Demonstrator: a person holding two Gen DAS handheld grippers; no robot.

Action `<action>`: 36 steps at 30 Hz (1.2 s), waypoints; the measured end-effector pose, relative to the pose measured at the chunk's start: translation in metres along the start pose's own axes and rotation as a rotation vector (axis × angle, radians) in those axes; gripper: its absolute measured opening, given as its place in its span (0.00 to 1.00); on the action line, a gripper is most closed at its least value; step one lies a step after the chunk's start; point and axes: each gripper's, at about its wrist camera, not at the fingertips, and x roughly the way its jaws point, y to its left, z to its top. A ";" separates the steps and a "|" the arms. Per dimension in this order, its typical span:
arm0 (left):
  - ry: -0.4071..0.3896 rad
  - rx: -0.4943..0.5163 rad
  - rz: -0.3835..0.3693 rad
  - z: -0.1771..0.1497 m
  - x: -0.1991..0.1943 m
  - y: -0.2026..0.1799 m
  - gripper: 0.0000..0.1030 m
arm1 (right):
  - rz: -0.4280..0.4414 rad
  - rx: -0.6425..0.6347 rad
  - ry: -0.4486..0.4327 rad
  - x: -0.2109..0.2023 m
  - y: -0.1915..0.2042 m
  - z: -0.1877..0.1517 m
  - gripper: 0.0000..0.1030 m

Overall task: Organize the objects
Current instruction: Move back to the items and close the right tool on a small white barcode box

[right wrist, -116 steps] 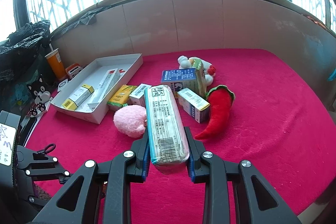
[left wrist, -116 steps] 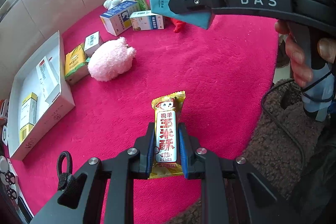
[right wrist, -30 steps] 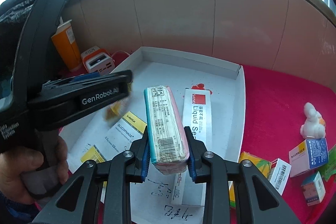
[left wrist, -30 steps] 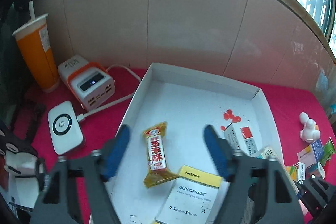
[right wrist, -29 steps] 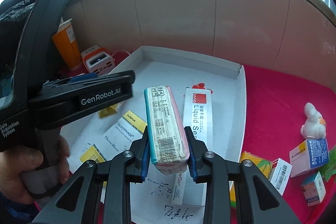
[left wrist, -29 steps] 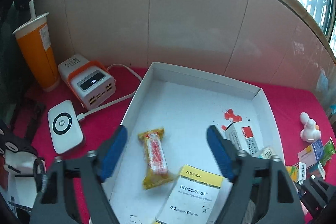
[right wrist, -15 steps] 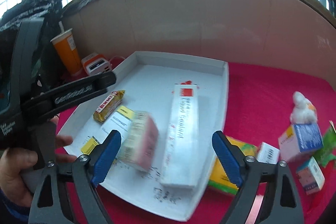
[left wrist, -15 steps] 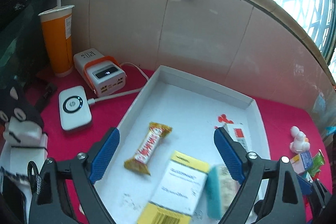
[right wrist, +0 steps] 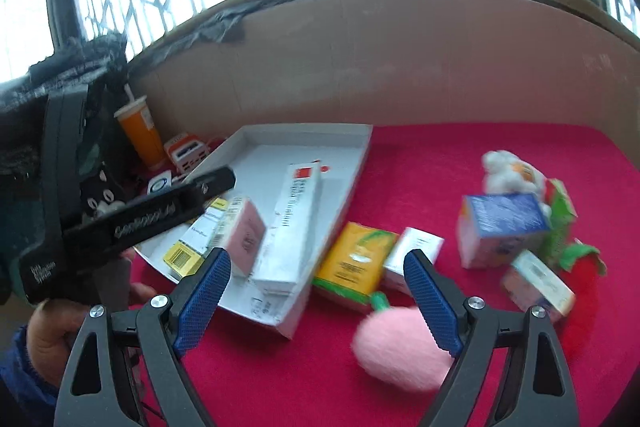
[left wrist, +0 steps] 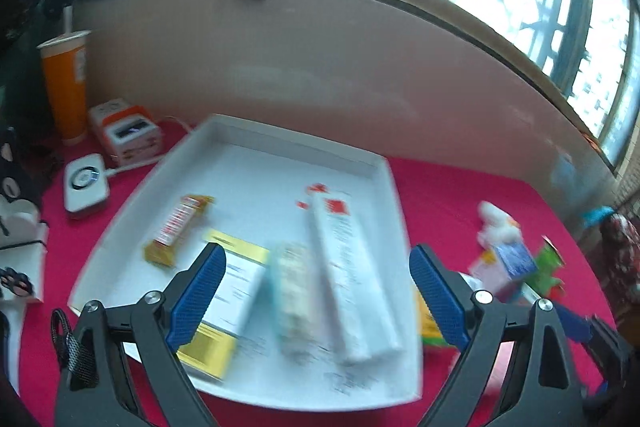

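A red cloth [right wrist: 460, 155] covers the table under big windows. The white tray [left wrist: 280, 135] sits in the middle of the left view. In it lie the yellow snack bar [left wrist: 178, 227] and the blue tissue pack [left wrist: 294, 299]. The left gripper [left wrist: 316, 297] and the right gripper [right wrist: 316, 297] have just been opening and are spread wide, with nothing between their jaws.

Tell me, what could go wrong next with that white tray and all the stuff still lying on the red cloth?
The white tray is filling up: the long white box and pink packet lean on each other, so another item may slide off or tip out. The yellow box sits against the tray's side, so grabbing it might nudge the tray. The pink plush toy lies right by the open right gripper and could get bumped.
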 end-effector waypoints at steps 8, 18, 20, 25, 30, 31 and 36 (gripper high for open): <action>0.078 0.124 -0.121 -0.037 0.003 -0.057 0.90 | -0.112 0.119 -0.017 -0.038 -0.079 -0.022 0.89; 0.205 0.323 -0.236 -0.085 0.022 -0.118 0.90 | -0.211 0.213 0.034 -0.053 -0.158 -0.052 0.89; 0.239 0.336 -0.250 -0.093 0.028 -0.124 0.90 | -0.194 0.189 0.042 -0.047 -0.159 -0.048 0.86; 0.291 0.347 -0.250 -0.103 0.045 -0.134 0.90 | -0.134 0.069 0.072 -0.023 -0.147 -0.037 0.73; 0.283 0.348 -0.254 -0.102 0.050 -0.139 0.90 | -0.127 -0.023 0.099 0.002 -0.141 -0.025 0.68; 0.282 0.349 -0.258 -0.103 0.050 -0.139 0.90 | -0.131 -0.035 0.104 0.007 -0.141 -0.022 0.68; 0.241 0.311 -0.270 -0.097 0.044 -0.129 0.89 | -0.123 -0.080 0.149 0.023 -0.143 -0.016 0.62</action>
